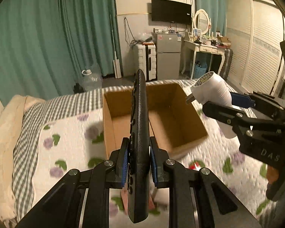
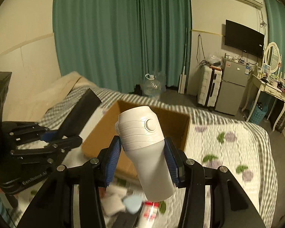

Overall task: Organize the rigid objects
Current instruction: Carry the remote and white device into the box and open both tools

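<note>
My left gripper [image 1: 138,155] is shut on a black remote control [image 1: 139,133], held on edge above the near rim of an open cardboard box [image 1: 180,114] on the bed. My right gripper [image 2: 144,155] is shut on a white plug-in charger with a round button [image 2: 144,144], held above the same box [image 2: 172,125]. In the left wrist view the charger [image 1: 212,89] and right gripper [image 1: 235,104] hang over the box's right side. In the right wrist view the left gripper [image 2: 53,138] and remote [image 2: 79,114] show at the left.
The box sits on a floral quilt [image 1: 66,133] over a striped sheet. Small loose items lie on the quilt under the grippers [image 2: 140,207]. Beyond the bed are a water jug [image 1: 91,79], suitcase, small fridge [image 1: 168,55], dressing table and green curtains.
</note>
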Tool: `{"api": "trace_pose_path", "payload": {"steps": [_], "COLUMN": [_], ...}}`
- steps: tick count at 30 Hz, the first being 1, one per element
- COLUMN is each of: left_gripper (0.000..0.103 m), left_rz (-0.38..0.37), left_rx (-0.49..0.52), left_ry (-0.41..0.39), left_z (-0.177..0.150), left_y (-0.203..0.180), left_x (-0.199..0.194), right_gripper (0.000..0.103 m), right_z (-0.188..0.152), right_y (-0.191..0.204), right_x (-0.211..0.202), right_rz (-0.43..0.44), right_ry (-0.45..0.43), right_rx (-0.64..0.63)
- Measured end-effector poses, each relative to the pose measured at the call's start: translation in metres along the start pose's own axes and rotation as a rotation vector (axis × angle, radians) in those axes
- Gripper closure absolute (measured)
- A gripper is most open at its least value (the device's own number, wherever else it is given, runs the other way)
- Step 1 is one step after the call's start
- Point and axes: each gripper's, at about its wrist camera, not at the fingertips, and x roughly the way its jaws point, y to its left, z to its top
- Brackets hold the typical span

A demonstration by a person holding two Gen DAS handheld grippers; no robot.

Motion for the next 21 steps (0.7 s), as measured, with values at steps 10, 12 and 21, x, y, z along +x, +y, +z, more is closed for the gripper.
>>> {"api": "trace_pose_path", "payload": {"steps": [10, 12, 21], "left_gripper": [0.083, 0.083, 0.080], "left_rz": [0.044, 0.045, 0.046], "left_rx": [-0.039, -0.061, -0.098], "left_ry": [0.088, 0.115, 0.138], "left_z": [0.031, 0.026, 0.013], "left_y": [0.015, 0.018, 0.020], "left_x": [0.094, 0.110, 0.143], "right_gripper": [0.057, 0.057, 0.057], "right_z": [0.037, 0.032, 0.013], "right_y": [-0.029, -0.036, -0.057], "right_x": [0.074, 0.092, 0.117], "right_rz": [-0.015, -0.014, -0.023], "right_ry": [0.008, 0.029, 0.081], "right_rx": [0.046, 0.062, 0.080]}}
